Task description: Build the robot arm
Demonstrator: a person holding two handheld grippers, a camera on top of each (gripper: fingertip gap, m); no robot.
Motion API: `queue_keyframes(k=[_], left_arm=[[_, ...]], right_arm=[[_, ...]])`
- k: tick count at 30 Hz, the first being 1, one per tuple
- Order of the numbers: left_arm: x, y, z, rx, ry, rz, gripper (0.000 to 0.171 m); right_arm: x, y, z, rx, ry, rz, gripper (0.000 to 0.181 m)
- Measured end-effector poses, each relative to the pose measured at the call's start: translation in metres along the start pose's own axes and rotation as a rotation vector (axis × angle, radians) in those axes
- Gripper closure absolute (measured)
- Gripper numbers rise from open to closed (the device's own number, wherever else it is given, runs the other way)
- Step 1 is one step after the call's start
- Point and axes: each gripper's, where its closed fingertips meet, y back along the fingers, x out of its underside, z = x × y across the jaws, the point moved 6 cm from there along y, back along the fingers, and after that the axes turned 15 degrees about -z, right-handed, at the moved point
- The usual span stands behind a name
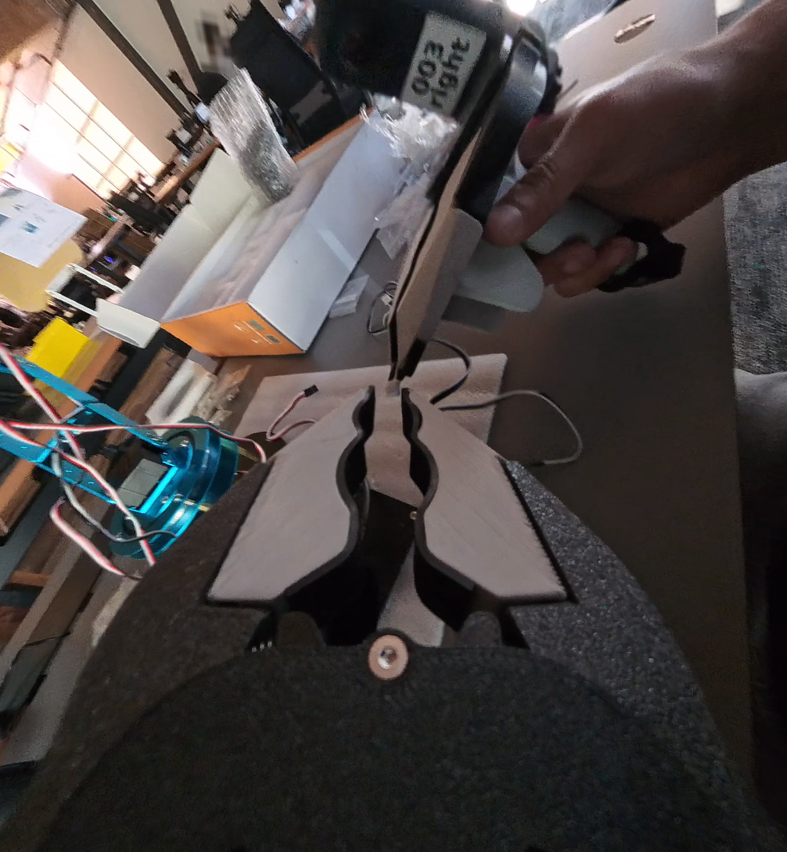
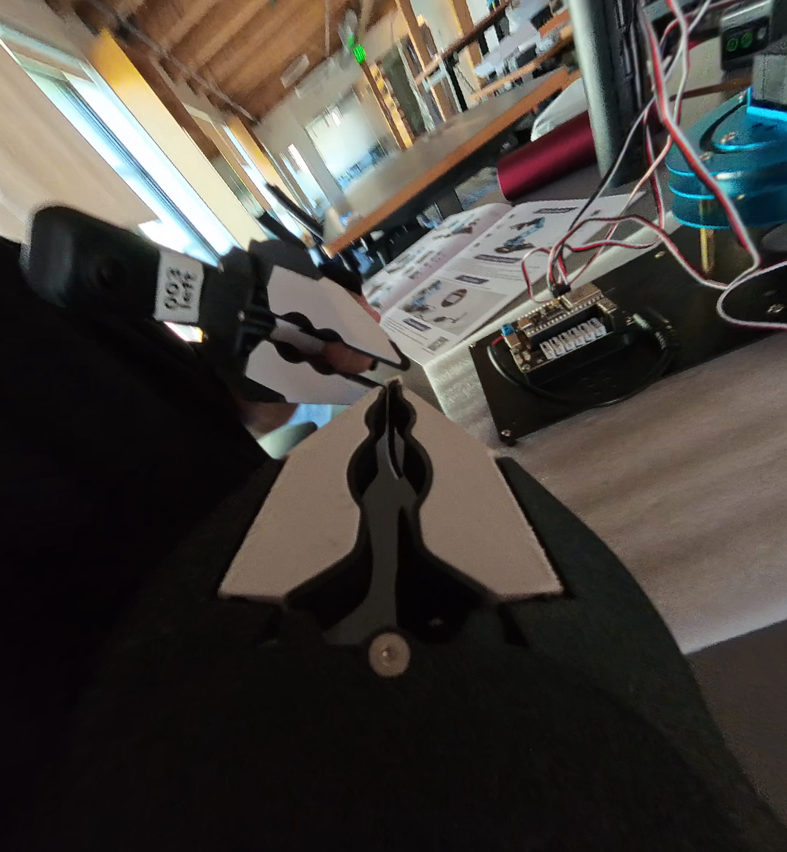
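While both claws meet low over the grey surface (image 1: 613,461) just beside the blue arm kit (image 1: 174,479), only one grips. Right claw (image 1: 400,369): pinched closed on a thin black wire (image 1: 466,366). Left claw (image 1: 387,392): parted by a narrow gap, tips almost touching the right's, holding nothing I can make out.

Wire judged light and limp, springing into loops. The small pale end piece looks fragile, so grip the lead close behind it.

Left wrist view only: a hand (image 1: 636,152) on the right claw's handle, and an orange-and-white box (image 1: 290,258) beyond the kit. Right wrist view only: a circuit board (image 2: 562,322) near the kit's foot, with a leaflet (image 2: 451,276) past it
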Motion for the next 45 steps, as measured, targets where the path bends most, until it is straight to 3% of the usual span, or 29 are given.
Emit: queue_keyframes(k=[6, 8, 19, 21, 26, 30, 37, 45], left_arm=[[-0.006, 0.003, -0.002, -0.034, -0.096, -0.049, 0.156], [-0.009, 0.004, -0.003, -0.036, -0.153, -0.057, 0.169], [-0.010, 0.003, -0.004, -0.025, -0.191, -0.078, 0.161], [-0.009, 0.002, -0.005, -0.010, -0.190, -0.072, 0.168], [-0.006, 0.001, -0.003, 0.016, -0.095, -0.070, 0.168], [-0.007, 0.001, -0.003, 0.027, -0.052, -0.077, 0.169], [-0.004, 0.000, -0.006, -0.005, -0.211, -0.027, 0.169], [0.003, -0.004, -0.002, -0.052, -0.188, 0.019, 0.168]], right_arm=[[-0.002, 0.003, 0.004, -0.106, -0.186, -0.075, 0.180], [-0.003, 0.004, 0.003, -0.119, -0.222, -0.093, 0.180], [0.002, 0.005, 0.002, -0.110, -0.240, -0.081, 0.181], [0.003, 0.004, 0.002, -0.116, -0.246, -0.077, 0.181], [0.002, 0.003, 0.000, -0.094, -0.183, -0.071, 0.180], [0.000, -0.001, -0.001, -0.054, -0.106, -0.023, 0.167], [-0.003, -0.003, -0.004, -0.082, -0.184, -0.015, 0.176], [0.001, -0.006, -0.010, -0.021, -0.187, -0.014, 0.175]])
